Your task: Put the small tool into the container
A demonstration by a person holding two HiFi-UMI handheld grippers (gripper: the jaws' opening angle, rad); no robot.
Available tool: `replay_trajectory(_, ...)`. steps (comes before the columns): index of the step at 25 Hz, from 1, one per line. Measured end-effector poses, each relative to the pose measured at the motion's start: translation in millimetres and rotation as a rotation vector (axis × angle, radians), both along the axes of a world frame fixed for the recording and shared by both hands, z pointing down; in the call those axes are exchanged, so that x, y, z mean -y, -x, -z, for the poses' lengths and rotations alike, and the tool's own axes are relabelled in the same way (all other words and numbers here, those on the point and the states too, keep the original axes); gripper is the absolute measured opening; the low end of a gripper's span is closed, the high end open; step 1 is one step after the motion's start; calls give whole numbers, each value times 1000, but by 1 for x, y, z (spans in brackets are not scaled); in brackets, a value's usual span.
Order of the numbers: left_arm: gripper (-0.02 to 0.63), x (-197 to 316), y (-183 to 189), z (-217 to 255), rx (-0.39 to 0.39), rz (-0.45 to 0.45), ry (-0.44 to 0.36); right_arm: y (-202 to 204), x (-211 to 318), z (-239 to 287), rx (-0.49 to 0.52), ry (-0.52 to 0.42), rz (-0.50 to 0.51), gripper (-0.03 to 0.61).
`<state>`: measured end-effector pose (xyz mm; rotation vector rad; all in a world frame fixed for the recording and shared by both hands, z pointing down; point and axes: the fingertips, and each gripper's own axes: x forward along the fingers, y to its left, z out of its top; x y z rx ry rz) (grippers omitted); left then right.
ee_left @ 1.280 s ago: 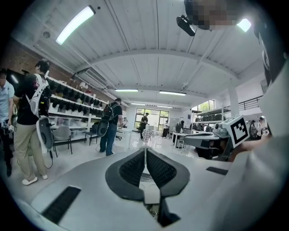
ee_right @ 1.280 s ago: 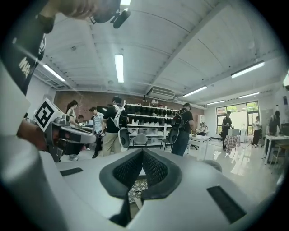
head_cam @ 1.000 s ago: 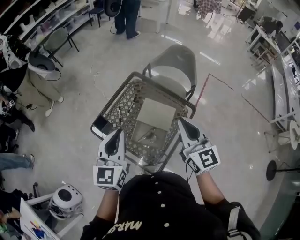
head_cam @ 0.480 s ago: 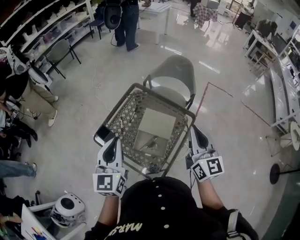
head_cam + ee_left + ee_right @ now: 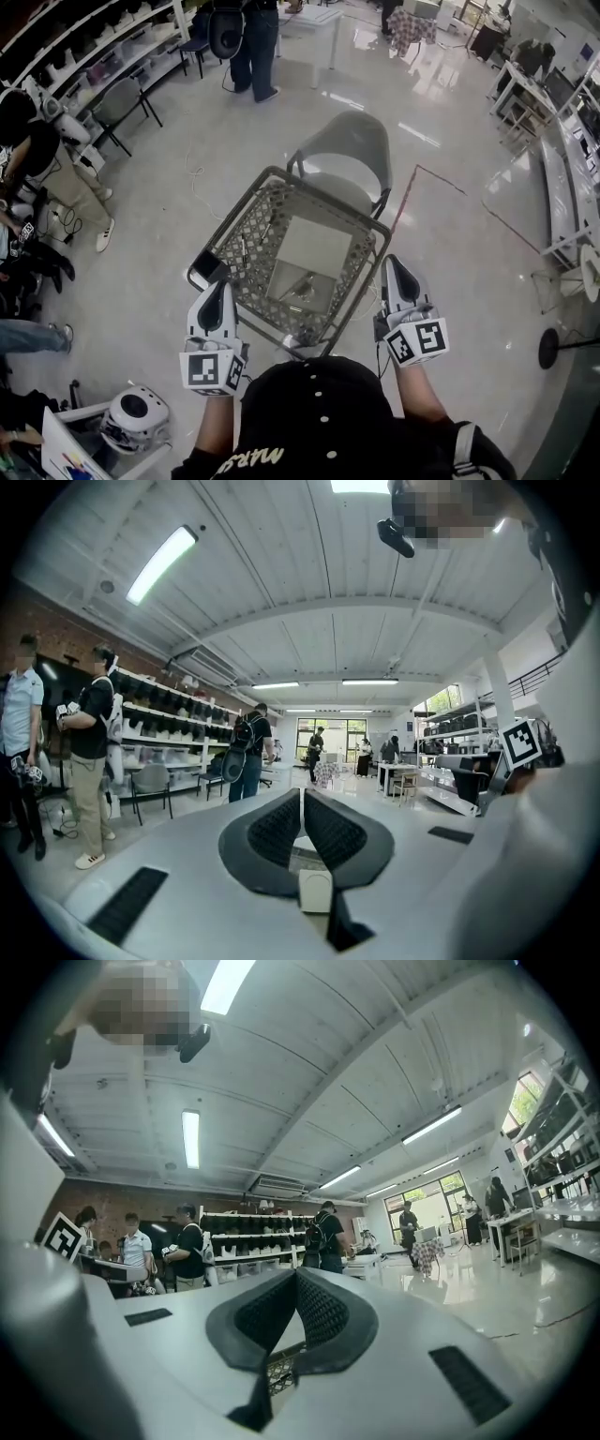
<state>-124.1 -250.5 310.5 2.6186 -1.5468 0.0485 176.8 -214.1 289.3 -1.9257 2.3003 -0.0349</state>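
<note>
Container [image 5: 281, 176], a square wire-mesh basket with a dark tube rim, stands in the middle of a wide, glossy floor [image 5: 459, 281]. The floor lies bare to the basket's left and right. A thin red line [image 5: 441, 172] crosses it on the right, and desks [image 5: 562, 178] run along the far right edge of the head view. A grey chair [image 5: 352, 141] sits just behind the basket's far rim, touching or nearly so. People and shelving [image 5: 112, 47] line the upper left, well apart from the basket.

Inside, the mesh walls slope down to a pale, shiny bottom panel [image 5: 314, 246]. A black box [image 5: 204, 272] rests at the basket's left corner.

The left gripper [image 5: 217, 287] hangs just outside the near-left rim, close by that box. The right gripper [image 5: 394, 263] hangs just outside the right corner. Both point away from the person, roughly level, with the near rim between them. Each gripper's own view shows its ribbed dark pads pressed together with nothing caught between them.

A small tool [image 5: 302, 280] lies on the bottom panel near its middle. It shows as a dark, short speck, too small to tell its kind.
</note>
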Motion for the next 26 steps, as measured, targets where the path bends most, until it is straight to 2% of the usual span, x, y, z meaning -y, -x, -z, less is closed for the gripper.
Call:
replay_trajectory(4, 37, 0, -5, -1, 4, -13, -2, 8, 1, 0, -27, -3, 22, 14)
replay_trajectory(26, 37, 1, -22, 4, 10, -47, -3, 14, 6, 15, -35, -25, 51, 12)
